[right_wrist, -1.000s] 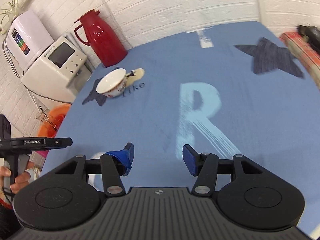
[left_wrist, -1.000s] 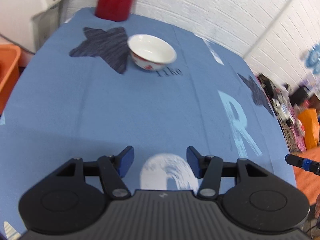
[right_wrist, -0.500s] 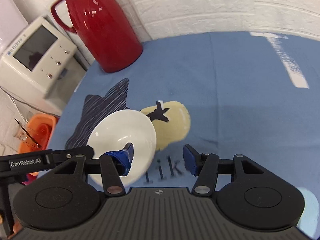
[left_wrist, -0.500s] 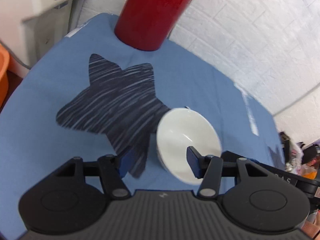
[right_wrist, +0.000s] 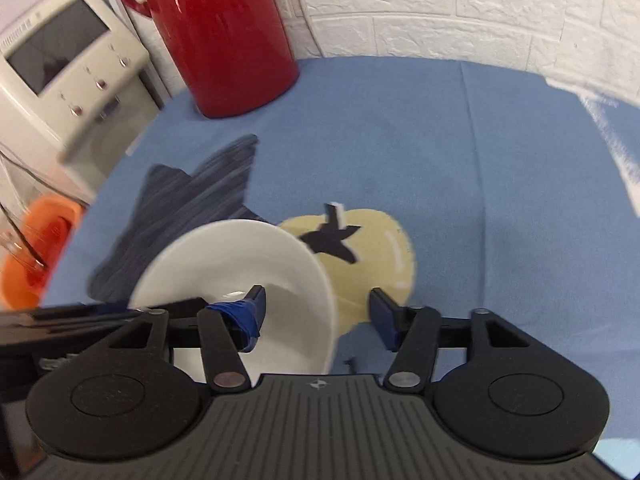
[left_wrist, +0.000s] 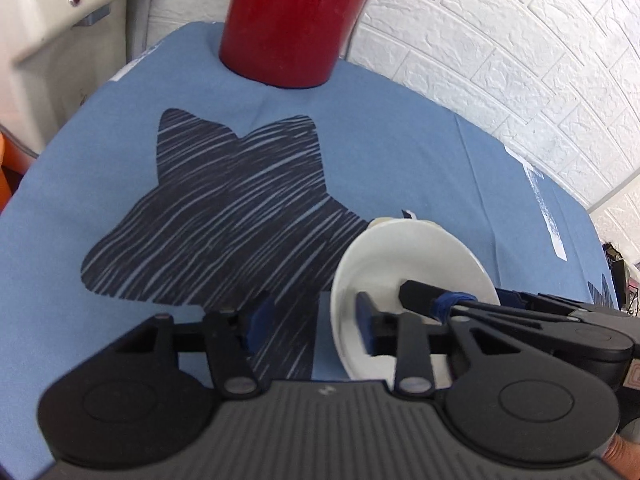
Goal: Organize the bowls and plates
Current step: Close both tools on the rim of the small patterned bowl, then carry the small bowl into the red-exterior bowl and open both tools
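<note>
On blue cloth (right_wrist: 500, 160), two spread grippers (left_wrist: 310, 326) (right_wrist: 316, 312) straddle one white bowl's (right_wrist: 240, 264) rim.

No legible text, labels or numbers anywhere

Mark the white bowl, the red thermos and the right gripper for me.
white bowl (right_wrist: 240, 264): right wrist view, bare inner wall.
red thermos (right_wrist: 224, 40): right wrist view, middle of its body.
right gripper (right_wrist: 316, 320): right wrist view, midway between the open fingertips, straddling the bowl's rim.
</note>
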Demonstrator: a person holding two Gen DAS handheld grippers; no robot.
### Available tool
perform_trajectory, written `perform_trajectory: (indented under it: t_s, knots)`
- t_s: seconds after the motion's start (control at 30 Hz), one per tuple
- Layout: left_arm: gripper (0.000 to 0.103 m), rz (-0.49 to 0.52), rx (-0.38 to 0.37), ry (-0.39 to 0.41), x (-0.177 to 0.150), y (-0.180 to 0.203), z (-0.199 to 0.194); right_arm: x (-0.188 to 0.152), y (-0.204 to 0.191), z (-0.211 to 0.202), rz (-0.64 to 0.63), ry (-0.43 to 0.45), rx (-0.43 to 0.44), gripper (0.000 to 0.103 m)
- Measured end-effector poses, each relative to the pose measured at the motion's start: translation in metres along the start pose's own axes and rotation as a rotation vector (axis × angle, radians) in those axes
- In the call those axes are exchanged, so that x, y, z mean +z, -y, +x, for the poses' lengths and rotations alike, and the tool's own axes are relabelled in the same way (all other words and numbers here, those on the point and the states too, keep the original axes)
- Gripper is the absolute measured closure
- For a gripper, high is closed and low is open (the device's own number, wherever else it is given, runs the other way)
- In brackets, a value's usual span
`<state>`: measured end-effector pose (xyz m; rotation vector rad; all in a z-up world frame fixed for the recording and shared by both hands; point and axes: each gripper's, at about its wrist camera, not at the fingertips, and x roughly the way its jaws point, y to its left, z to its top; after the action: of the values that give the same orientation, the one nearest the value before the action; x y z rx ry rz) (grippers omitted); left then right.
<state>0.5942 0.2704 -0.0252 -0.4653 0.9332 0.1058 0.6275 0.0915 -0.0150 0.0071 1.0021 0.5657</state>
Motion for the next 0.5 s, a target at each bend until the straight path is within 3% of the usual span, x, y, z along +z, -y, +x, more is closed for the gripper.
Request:
perform_trajectory:
  t_s: [0.07,0.13,0.3,0.5]
  knots:
    - [0.094,-0.01,-0.024,-0.004,-0.001,-0.002,-0.001,-0.006,0.0,0.0,0.021,0.0,0.071,0.081]
    - [0.103,-0.026,-0.064,-0.026,-0.003,-0.004,-0.001,-0.011,-0.001,-0.001,0.047,-0.003,0.106,0.084]
    - [0.103,0.003,-0.054,-0.02,-0.018,0.001,-0.019,-0.03,-0.001,-0.016,0.141,-0.032,0.17,0.078]
    - [0.103,0.034,-0.079,-0.044,-0.05,0.015,-0.064,-0.068,-0.008,-0.062,0.168,-0.034,0.172,0.076]
